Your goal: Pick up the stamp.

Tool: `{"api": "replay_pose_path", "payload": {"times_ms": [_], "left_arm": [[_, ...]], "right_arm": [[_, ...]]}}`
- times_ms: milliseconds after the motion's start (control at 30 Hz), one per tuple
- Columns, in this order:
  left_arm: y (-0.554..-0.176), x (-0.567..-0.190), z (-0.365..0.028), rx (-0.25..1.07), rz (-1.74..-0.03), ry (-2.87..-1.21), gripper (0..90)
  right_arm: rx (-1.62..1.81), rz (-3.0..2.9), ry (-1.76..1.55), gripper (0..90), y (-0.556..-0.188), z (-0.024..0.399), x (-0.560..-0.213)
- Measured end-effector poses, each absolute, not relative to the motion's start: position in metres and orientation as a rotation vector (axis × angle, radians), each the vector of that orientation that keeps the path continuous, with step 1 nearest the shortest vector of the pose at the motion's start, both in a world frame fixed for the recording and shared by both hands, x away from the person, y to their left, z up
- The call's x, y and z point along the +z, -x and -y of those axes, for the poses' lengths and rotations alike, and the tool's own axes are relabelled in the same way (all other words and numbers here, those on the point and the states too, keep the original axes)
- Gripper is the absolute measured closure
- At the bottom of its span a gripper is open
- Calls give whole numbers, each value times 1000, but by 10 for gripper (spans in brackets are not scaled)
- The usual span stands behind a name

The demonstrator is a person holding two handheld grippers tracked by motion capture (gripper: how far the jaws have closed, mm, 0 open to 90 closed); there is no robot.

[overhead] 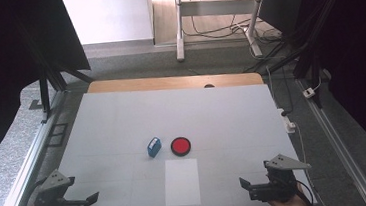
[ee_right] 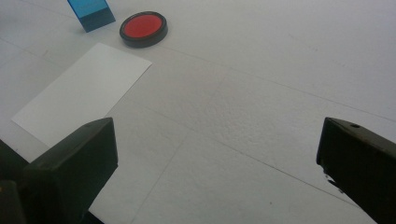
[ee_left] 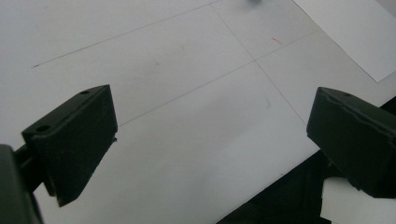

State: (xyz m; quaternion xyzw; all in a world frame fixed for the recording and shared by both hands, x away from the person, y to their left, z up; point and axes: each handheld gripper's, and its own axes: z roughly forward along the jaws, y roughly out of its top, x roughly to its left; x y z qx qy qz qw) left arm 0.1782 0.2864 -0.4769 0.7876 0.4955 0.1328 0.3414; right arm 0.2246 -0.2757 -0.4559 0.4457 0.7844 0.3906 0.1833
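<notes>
Three things are laid on the pale grey table [overhead: 122, 118]: one small blue box [overhead: 154, 147], one round black-rimmed red disc [overhead: 181, 146] just to its right, and one white rectangular paper sheet [overhead: 182, 182] nearer the person. Two tools are held at the near corners, well apart from these: the left tool [overhead: 92, 198] and the right tool [overhead: 246, 184]. Both are spread wide with nothing gripped.
</notes>
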Motion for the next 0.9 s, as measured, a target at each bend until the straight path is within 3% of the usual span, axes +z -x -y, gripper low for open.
{"api": "replay_pose_path", "payload": {"times_ms": [900], "left_arm": [[-179,-478,-287,332,-1320,-2058,11]], "right_arm": [[1114,-2292,-1184,0,-226,270,-457]]}}
